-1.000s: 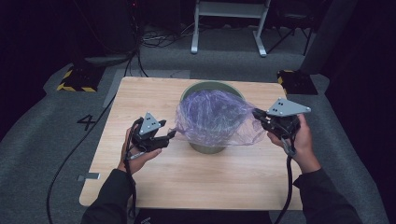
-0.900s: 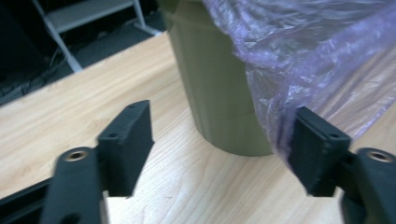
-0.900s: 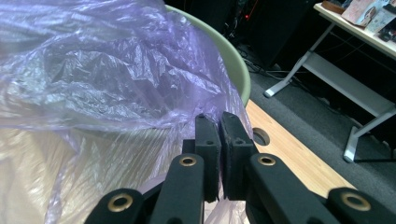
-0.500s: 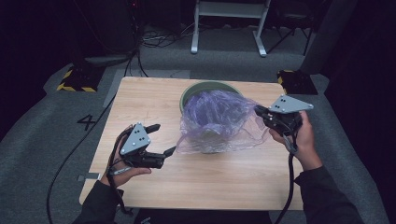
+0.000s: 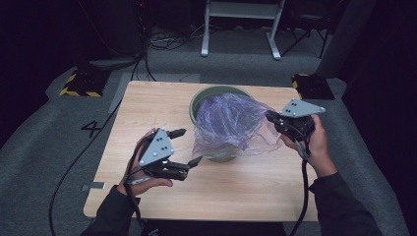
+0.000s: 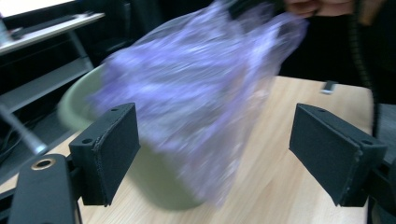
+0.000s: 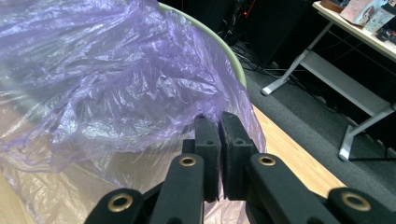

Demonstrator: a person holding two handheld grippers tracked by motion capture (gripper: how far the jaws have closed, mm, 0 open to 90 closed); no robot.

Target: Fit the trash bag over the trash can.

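A thin purple plastic bag [image 5: 231,125] drapes over a green bin [image 5: 202,101] at the middle of the wooden table [image 5: 147,105]. My right gripper [image 5: 270,117] is shut on the bag's right edge, and in the right gripper view its jaws pinch the bag [image 7: 93,88] by the bin rim [image 7: 233,60]. To the left of the bin my left gripper [image 5: 187,146] hangs open, with nothing between its fingers. In the left gripper view the bag [image 6: 201,98] and the bin [image 6: 79,107] lie ahead of the wide jaws.
A white metal frame [image 5: 241,24] and cables [image 5: 162,39] lie on the grey floor beyond the table. Black blocks with yellow stripes [image 5: 78,83] sit at the far left, another black block [image 5: 310,84] at the far right. The table's front half is bare wood.
My left gripper let go of the bag's left side, opened, and drew back toward the front left of the table. The right gripper stays clamped on the bag.
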